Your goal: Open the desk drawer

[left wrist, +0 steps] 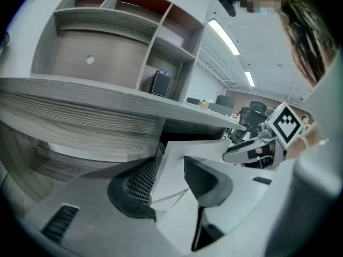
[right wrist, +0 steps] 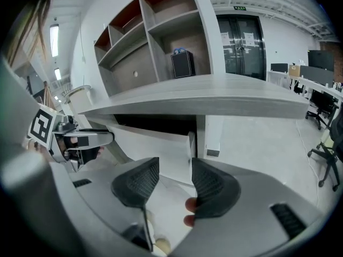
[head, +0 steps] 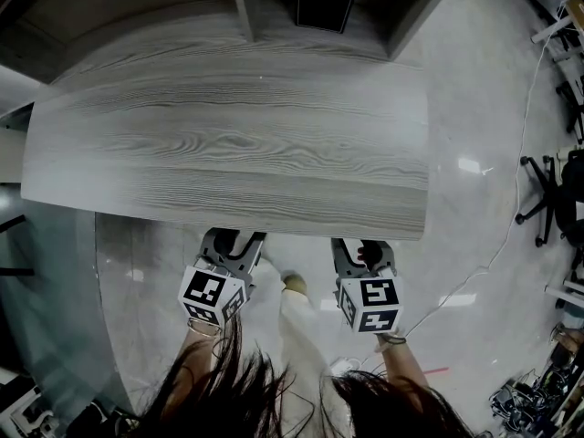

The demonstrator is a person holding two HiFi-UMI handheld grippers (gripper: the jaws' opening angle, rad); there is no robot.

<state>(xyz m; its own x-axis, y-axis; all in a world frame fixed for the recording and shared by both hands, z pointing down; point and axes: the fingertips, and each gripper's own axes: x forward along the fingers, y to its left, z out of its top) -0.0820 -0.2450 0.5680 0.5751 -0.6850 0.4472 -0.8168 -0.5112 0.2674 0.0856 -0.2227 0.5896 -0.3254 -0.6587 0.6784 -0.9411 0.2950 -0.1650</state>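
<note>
- The desk (head: 228,144) filled the upper middle of the head view. Its grey wood-grain top hid the drawer there completely, and the top edge of the frame cut off most of the shelf unit (right wrist: 161,31) behind it.
- The drawer (right wrist: 155,146), white, showed only in the two gripper views, standing partly out beneath the desk's front edge. Its inside could not be made out.
- The left gripper (left wrist: 171,165) sat at the lower centre of its own view with its jaws apart. The drawer's white end edge stood in the gap, and whether a pad touched it was hard to tell. In the head view the desk edge hid its jaw tips.
- The right gripper (right wrist: 176,167) also had its jaws apart, with nothing pressed between them and the drawer's corner just beyond the tips.
- A black box (head: 324,5) at the top centre of the head view was seen only from above. The gripper views showed its front, inside a shelf compartment.
- Fingertips (right wrist: 191,204) peeked out beneath the right-hand jaw, in the right gripper view only.
</note>
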